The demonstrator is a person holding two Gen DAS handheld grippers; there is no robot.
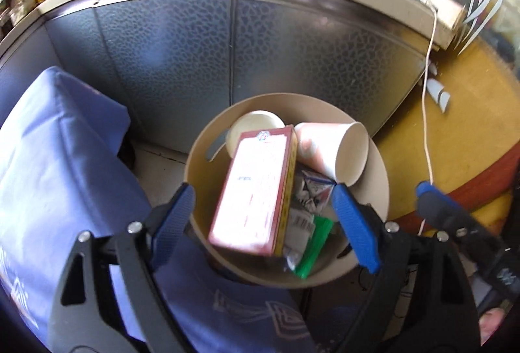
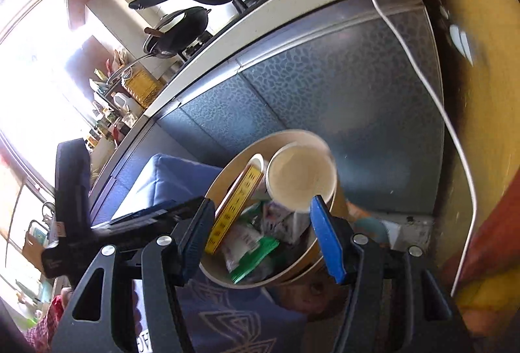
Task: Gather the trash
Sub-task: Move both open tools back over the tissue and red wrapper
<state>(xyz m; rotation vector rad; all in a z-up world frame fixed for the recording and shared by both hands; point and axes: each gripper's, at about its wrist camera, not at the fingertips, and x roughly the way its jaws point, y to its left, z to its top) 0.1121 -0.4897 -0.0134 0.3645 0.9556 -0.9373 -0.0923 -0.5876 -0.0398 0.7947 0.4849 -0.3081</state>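
Already the bin (image 1: 373,158) at frame centre is filled with a box (image 1: 256,187), cups and wrappers, while both grippers, left (image 1: 265,223) and right (image 2: 261,239), are held spread and empty above it.

Both wrist views look down, close, into the bin (image 1: 373,158).

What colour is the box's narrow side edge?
Yellow with dark print on the box; clearest in the right wrist view.
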